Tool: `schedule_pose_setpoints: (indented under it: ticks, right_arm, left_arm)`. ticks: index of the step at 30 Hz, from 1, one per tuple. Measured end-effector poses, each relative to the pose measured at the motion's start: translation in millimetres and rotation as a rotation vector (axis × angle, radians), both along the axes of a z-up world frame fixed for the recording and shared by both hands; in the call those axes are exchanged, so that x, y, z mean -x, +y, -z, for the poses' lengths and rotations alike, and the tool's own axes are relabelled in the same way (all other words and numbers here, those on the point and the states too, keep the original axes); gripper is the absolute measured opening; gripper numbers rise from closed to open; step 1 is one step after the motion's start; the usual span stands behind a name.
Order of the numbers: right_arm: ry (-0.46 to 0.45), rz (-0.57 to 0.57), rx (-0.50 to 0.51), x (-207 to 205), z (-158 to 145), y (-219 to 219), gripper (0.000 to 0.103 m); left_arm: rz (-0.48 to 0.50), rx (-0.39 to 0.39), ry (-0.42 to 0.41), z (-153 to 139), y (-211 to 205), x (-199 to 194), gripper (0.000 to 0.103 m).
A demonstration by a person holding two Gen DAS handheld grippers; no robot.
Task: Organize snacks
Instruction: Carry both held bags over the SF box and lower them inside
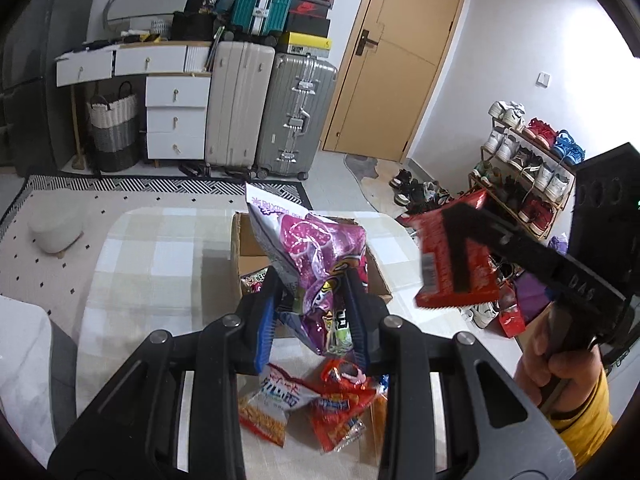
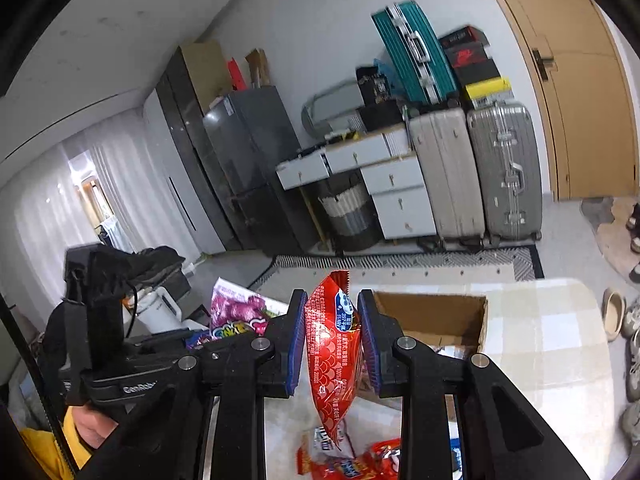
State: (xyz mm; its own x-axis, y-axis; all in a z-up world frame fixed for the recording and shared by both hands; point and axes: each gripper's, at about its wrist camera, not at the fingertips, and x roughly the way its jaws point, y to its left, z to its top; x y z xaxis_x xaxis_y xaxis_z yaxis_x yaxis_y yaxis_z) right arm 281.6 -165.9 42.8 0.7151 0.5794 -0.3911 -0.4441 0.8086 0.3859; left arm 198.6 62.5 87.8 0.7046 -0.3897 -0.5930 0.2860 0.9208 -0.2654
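Counter (image 1: 160,256) with checked cloth carries an open cardboard box (image 2: 432,316). Left hand-held gripper (image 1: 310,312) clamped on a purple snack bag (image 1: 316,256), held above the box's near edge. Right hand-held gripper (image 2: 332,340) clamped on a red snack packet (image 2: 332,344), raised beside the box. Only the left wrist view shows box contents; loose packets (image 1: 304,404) lie on the counter below

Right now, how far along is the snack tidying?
Partly done: the cardboard box already holds at least one packet. The left gripper holds a purple bag, the right gripper a red packet. Several loose packets still lie on the table.
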Motion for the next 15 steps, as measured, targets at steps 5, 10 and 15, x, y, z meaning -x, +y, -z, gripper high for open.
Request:
schedule_pose_setpoints:
  ticks: [5,10,15]
  right_arm:
    - [0.055,0.008,-0.007,-39,24,0,0.025]
    - [0.089,0.015,-0.012,-74,39,-3,0.022]
    - [0.094,0.012,0.002,-99,44,-2,0.020]
  left_arm:
    - [-0.003,-0.021,0.025,14,-12,-49,0.028]
    - [0.002,-0.048,0.045,29,-26,-93,0.028]
    - [0.004,-0.069,0.068,49,-40,-131,0.028]
